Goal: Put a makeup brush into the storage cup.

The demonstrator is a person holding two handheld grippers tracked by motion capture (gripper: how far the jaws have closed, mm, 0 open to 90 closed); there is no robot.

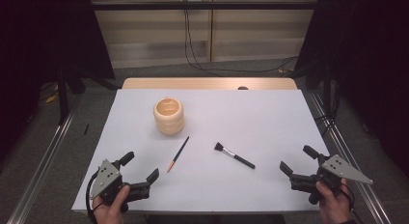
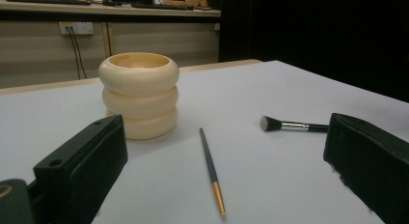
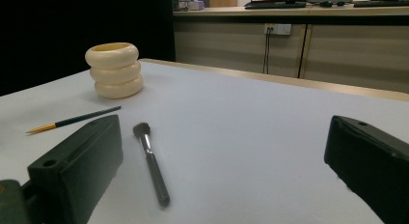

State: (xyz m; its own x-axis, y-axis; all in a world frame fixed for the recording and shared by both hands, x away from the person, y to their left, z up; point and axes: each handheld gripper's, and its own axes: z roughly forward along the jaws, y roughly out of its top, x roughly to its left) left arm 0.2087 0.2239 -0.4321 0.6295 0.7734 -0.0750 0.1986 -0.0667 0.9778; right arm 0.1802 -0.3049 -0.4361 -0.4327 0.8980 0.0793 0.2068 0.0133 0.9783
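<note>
Resting low at the table's (image 1: pixel 270 113) near corners, both tongs (image 1: pixel 140 167) (image 1: pixel 298 160) gape.

**Surface and material notes**

Worktop (image 1: pixel 270 113): matt white sheet, smooth; pale wood edge at upper centre of frame. Ringed holder (image 1: pixel 169 116): cream, smooth, soft sheen. Thin brush (image 1: pixel 178 154): dark handle, glossy gold tip. Makeup brush (image 1: pixel 234 155): black handle, shiny metal ferrule, dark bristles. Claw bodies matt black.

White worktop (image 2: pixel 289 84) bearing cream ribbed pot (image 2: pixel 139 94), thin paintbrush (image 2: pixel 211 168) and dark makeup brush (image 2: pixel 289 124), seen between wide-apart jaws.
</note>
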